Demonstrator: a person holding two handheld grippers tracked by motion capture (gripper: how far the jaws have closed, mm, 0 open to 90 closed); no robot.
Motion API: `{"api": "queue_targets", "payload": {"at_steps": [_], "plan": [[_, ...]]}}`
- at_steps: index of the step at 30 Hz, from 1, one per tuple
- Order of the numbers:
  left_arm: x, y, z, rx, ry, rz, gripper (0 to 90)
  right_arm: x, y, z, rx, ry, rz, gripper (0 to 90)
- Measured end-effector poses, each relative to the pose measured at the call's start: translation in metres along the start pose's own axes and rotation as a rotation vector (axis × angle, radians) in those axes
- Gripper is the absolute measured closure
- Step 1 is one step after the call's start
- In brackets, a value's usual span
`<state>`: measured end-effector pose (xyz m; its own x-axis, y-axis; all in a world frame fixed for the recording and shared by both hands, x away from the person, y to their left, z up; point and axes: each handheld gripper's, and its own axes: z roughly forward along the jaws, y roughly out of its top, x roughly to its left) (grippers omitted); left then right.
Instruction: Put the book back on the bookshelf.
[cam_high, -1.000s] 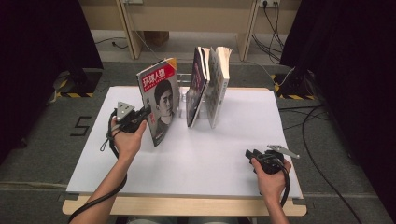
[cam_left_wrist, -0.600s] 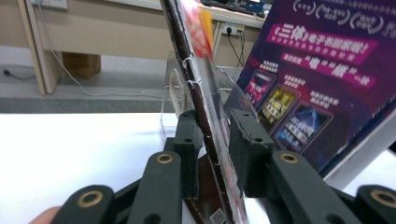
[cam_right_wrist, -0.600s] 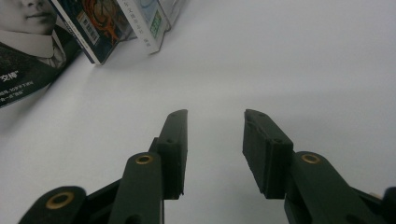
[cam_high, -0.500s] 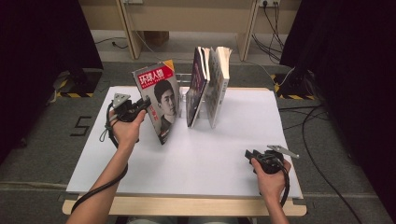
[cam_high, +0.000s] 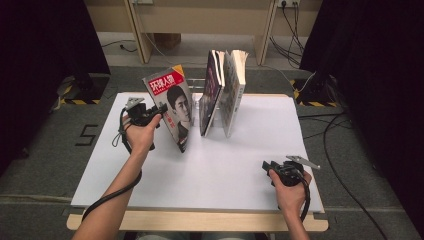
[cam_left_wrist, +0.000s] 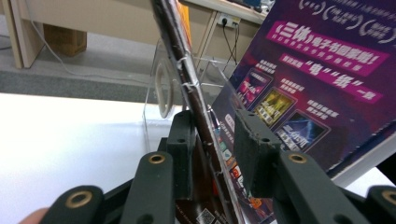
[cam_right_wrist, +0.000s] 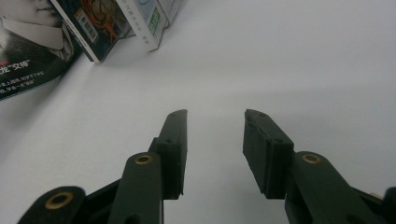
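White table (cam_high: 150, 185), dark-curtained room. Item: magazine (cam_high: 170, 107), leaning at 11 o'clock, spine edge between the pads of your left gripper (cam_high: 161, 108); jaws have just been opening, right pad clear. Right gripper (cam_high: 267, 166) idle at 5 o'clock, wide, empty, well apart.

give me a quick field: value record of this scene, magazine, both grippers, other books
magazine: portrait cover magazine, leaning tilted, bottom edge on the white table
left gripper: left gripper at the magazine's edge; jaws have just been opening, magazine between the fingers, a gap on the right finger's side
right gripper: right gripper open, nothing between its fingers, low over the table near its front right
other books: two books upright in a clear stand, right of the magazine
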<state>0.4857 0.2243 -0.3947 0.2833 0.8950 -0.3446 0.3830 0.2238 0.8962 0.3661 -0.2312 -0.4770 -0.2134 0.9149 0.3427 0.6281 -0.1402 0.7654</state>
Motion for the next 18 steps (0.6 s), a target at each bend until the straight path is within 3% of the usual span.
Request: {"api": "queue_targets", "payload": {"at_steps": [10,18], "plan": [[0.001,0.008,0.010,0.019,0.019,-0.028,71.5,-0.001,-0.001,0.003,0.022,0.003,0.005,60.4],[0.005,0.013,0.015,0.022,0.015,-0.130,82.1,-0.001,-0.002,0.003,0.028,0.007,0.020,60.4]]}}
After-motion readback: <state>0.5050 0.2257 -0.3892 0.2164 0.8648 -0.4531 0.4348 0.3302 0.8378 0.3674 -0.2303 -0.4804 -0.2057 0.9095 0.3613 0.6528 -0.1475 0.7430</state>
